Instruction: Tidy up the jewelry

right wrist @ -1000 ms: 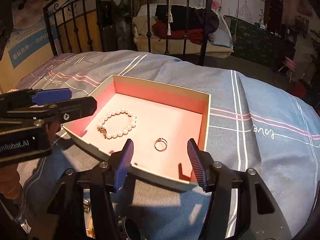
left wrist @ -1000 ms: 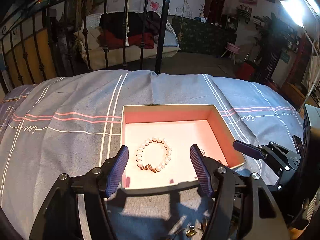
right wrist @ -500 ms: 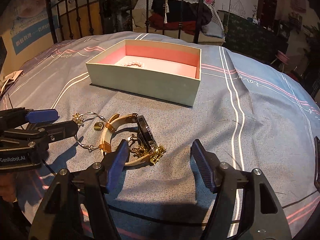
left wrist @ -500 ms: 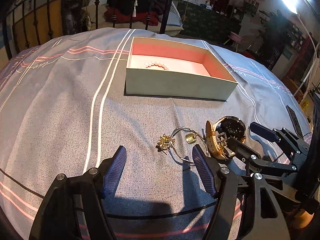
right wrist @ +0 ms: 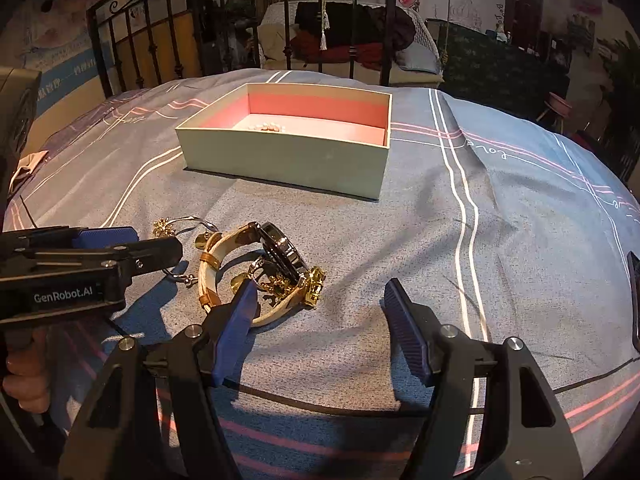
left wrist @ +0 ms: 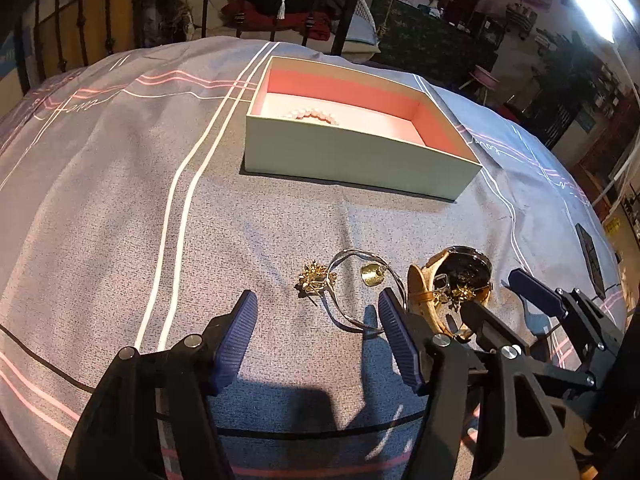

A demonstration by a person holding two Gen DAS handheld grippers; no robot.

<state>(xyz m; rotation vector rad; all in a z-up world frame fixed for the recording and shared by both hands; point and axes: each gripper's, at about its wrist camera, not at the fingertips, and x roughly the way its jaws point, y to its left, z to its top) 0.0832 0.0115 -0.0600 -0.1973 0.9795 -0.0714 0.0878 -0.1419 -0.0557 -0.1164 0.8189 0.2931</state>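
A pale box with a pink lining (left wrist: 352, 152) (right wrist: 280, 156) sits on the bedspread with a pearl bracelet (left wrist: 312, 114) (right wrist: 269, 126) inside. Nearer lie a silver necklace with a gold flower charm (left wrist: 316, 278) (right wrist: 164, 227), a gold disc pendant (left wrist: 373, 274) and a watch with a tan strap (left wrist: 452, 280) (right wrist: 256, 264) tangled with gold pieces. My left gripper (left wrist: 316, 336) is open and empty, just short of the necklace. My right gripper (right wrist: 320, 328) is open and empty, its left finger beside the watch strap.
The blue-grey bedspread (left wrist: 120, 200) with white and pink stripes covers the whole surface. A black iron bed frame (right wrist: 240, 20) stands behind the box. A dark flat device (left wrist: 590, 256) lies at the right edge.
Both grippers have pulled back from over the box and dropped low over the bedspread. The loose jewellery now lies right before them. Both stayed open.
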